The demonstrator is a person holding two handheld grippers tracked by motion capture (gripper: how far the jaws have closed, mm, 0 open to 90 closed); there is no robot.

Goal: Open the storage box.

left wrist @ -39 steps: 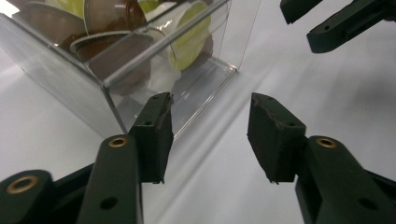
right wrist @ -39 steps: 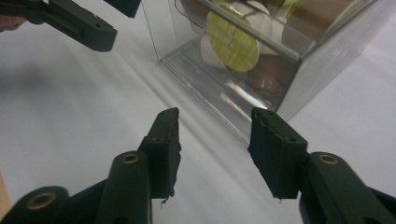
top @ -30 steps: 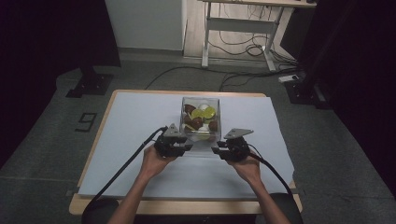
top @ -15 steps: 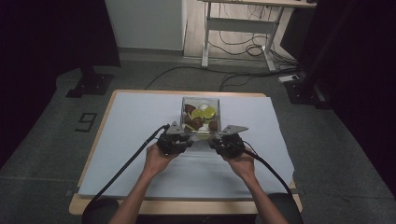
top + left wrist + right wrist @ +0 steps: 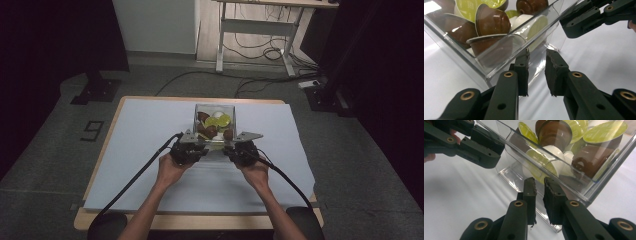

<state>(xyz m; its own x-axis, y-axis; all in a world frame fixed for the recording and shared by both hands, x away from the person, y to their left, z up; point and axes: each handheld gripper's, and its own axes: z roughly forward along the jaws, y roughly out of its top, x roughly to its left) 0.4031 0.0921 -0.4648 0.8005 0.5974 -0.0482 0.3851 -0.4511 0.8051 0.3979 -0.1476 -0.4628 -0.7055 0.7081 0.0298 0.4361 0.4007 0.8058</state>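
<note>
Both grippers at near wall of clear box (image 5: 215,109) of coffee capsules (image 5: 491,22); left gripper (image 5: 536,72) parted, right gripper (image 5: 539,195) nearly pressed together, neither pinching; seat pads squarely over rim before squeezing.

The clear plastic box (image 5: 214,123) holds coffee capsules (image 5: 491,23) in glossy brown, cream white and lime green (the green lids carry faint pale print). The left gripper (image 5: 536,72) and right gripper (image 5: 539,195) are matt black, with brass-coloured rivets on the arms and charcoal pads; grey plates top both in the high view. The table cover (image 5: 150,130) is a pale blue-white sheet with no pattern, edged by light wood. At nine o'clock from the table, a black numeral (image 5: 92,131) marks the grey floor (image 5: 45,150).
</note>
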